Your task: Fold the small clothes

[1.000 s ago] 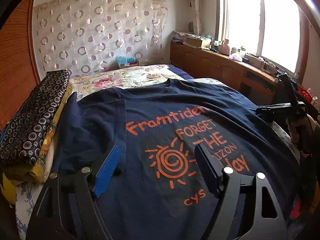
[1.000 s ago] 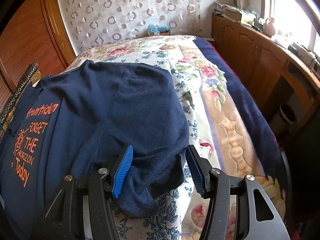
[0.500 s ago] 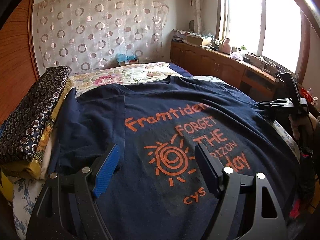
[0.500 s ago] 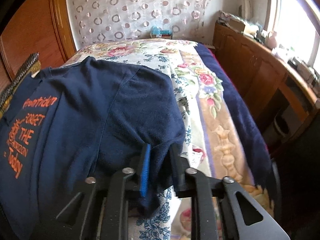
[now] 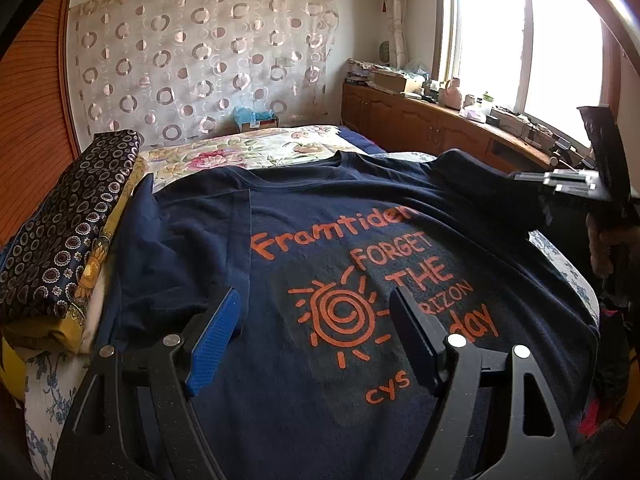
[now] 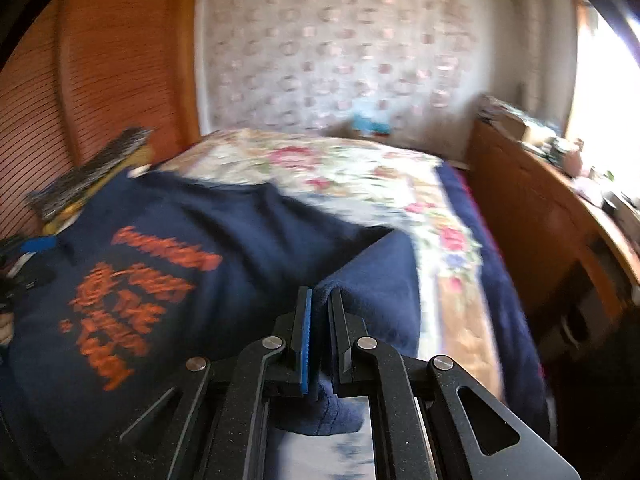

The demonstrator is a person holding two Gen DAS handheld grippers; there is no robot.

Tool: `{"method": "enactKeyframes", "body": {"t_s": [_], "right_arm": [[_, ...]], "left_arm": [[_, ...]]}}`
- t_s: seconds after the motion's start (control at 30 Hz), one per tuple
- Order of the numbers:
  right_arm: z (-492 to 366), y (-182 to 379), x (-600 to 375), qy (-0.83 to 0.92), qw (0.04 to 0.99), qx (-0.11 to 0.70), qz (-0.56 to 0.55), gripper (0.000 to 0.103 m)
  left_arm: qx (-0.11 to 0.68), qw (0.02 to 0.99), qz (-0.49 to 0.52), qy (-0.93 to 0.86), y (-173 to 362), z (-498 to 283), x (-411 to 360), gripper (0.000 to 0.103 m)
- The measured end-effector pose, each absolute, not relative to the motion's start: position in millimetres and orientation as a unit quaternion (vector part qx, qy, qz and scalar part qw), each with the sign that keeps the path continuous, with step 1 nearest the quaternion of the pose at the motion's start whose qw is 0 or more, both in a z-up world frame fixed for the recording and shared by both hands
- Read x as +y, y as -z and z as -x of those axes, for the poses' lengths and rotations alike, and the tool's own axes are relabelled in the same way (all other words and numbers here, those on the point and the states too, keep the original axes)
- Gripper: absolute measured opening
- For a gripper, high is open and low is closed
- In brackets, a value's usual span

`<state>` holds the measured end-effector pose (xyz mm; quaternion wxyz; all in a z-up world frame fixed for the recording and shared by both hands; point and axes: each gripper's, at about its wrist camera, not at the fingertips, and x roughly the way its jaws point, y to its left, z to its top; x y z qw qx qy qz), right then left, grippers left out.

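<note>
Left black two-finger gripper jaws wide, nothing between; right black two-finger gripper clamped on navy T-shirt sleeve, lifted

My T-shirt is dark navy blue with orange letters and an orange spiral sun. The bedspread is cream with pink flowers. The folded cloth is black with small white rings. The curtain has brown circles. My gripper pads are blue
</note>
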<state>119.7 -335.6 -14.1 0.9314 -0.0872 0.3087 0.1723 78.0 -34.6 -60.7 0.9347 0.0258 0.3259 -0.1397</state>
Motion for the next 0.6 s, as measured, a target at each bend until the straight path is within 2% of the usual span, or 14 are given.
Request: {"method": "enactKeyframes", "body": {"t_s": [0.03, 0.1, 0.17, 0.27, 0.47, 0.6], "right_arm": [[-118, 20, -328, -0.175, 0.928, 0.316, 0.089, 0.008], [-117, 33, -320, -0.179, 0.922, 0.331, 0.091, 0.016], [-117, 44, -317, -0.181, 0.916, 0.346, 0.088, 0.029], [-121, 46, -321, -0.178, 0.914, 0.355, 0.086, 0.036], [-119, 30, -341, -0.153, 0.927, 0.336, 0.072, 0.039], [-135, 42, -351, -0.122, 0.926, 0.351, 0.067, 0.04]], "left_arm": [[0.326, 0.935, -0.026, 0.14, 60, -78, -35, 0.078], [0.326, 0.935, -0.026, 0.139, 61, -78, -35, 0.078], [0.324, 0.935, -0.024, 0.14, 60, -76, -35, 0.078], [0.321, 0.936, -0.022, 0.141, 58, -74, -35, 0.078], [0.321, 0.936, -0.022, 0.142, 58, -72, -35, 0.078], [0.322, 0.936, -0.023, 0.143, 58, -72, -35, 0.078]]}}
